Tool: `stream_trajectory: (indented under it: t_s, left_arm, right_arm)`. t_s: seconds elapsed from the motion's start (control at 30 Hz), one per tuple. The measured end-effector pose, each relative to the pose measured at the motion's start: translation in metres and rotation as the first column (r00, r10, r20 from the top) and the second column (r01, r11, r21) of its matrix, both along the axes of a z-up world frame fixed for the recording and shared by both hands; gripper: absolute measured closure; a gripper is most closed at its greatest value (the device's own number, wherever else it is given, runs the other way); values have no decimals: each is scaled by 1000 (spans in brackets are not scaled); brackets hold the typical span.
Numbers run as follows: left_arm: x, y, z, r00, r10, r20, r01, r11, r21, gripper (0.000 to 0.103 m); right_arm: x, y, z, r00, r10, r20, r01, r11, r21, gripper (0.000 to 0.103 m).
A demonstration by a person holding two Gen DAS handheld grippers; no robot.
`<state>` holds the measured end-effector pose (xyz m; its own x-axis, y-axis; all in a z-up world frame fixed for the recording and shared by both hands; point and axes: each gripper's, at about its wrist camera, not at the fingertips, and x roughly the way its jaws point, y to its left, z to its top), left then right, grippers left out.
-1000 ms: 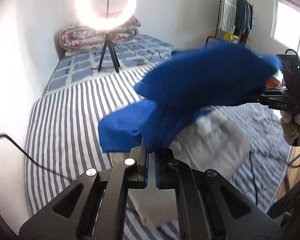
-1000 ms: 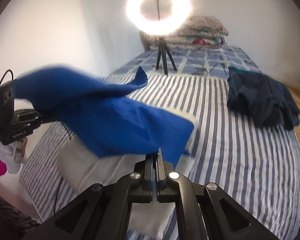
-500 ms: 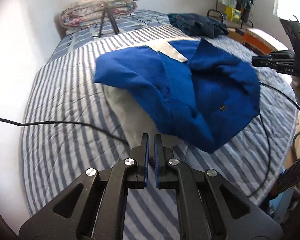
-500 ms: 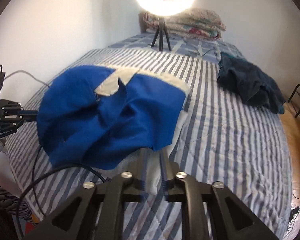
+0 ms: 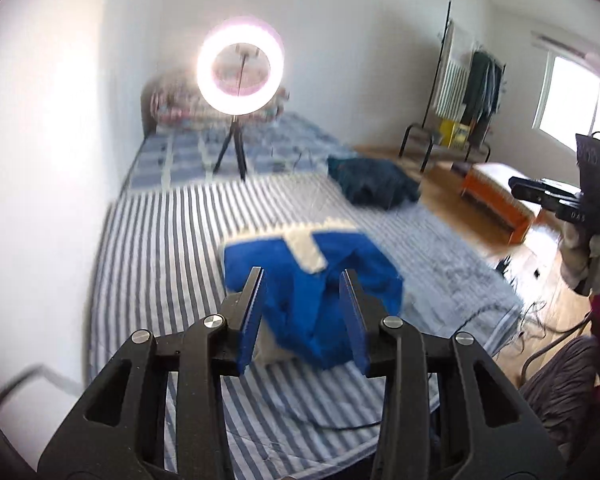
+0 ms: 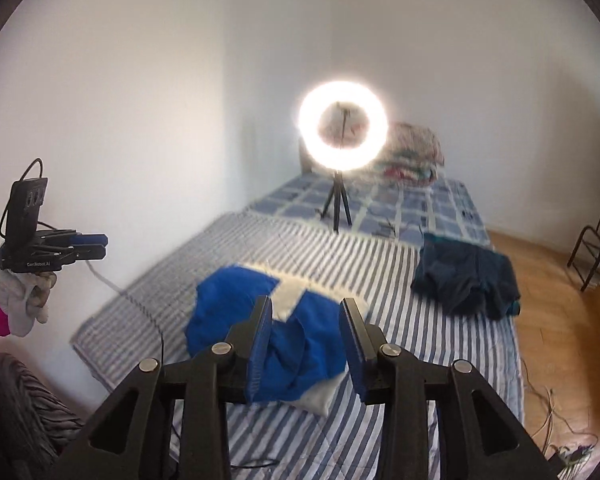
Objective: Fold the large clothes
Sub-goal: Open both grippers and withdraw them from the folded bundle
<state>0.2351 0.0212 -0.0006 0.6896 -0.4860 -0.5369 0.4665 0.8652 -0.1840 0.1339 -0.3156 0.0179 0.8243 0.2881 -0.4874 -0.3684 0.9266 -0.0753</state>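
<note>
A blue and white garment lies in a loose heap on the striped bed, with white fabric showing at its top and under its near edge. My left gripper hovers well above and behind it. Its jaws are opening, with nothing between them. In the right wrist view the same garment lies below my right gripper. Those jaws are opening too and hold nothing. The right gripper shows at the far right, the left gripper at the far left, each in a gloved hand.
A lit ring light on a tripod stands on the bed's far half. A dark garment pile lies at the bed's right edge, folded quilts by the headboard. A cable crosses the near bed. An orange bench stands on the floor.
Both grippers let go of the blue garment, which dropped into a heap on the bed. Both then rose and drew back from it, and their jaws parted.
</note>
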Motion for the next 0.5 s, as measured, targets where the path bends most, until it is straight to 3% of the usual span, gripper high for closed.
stream_trajectory:
  t_s: [0.2, 0.43, 0.5]
  left_arm:
    - [-20, 13, 82, 998, 4, 58, -2, 999, -41, 65]
    - [-28, 36, 149, 997, 31, 76, -23, 994, -105, 64]
    - [-28, 38, 160, 995, 40, 90, -31, 995, -96, 61]
  right_arm:
    - [-27, 3, 69, 995, 34, 93, -34, 999, -5, 56]
    - [-32, -2, 129, 990, 35, 136, -39, 999, 28, 49]
    - [-32, -4, 142, 989, 34, 147, -39, 999, 32, 38]
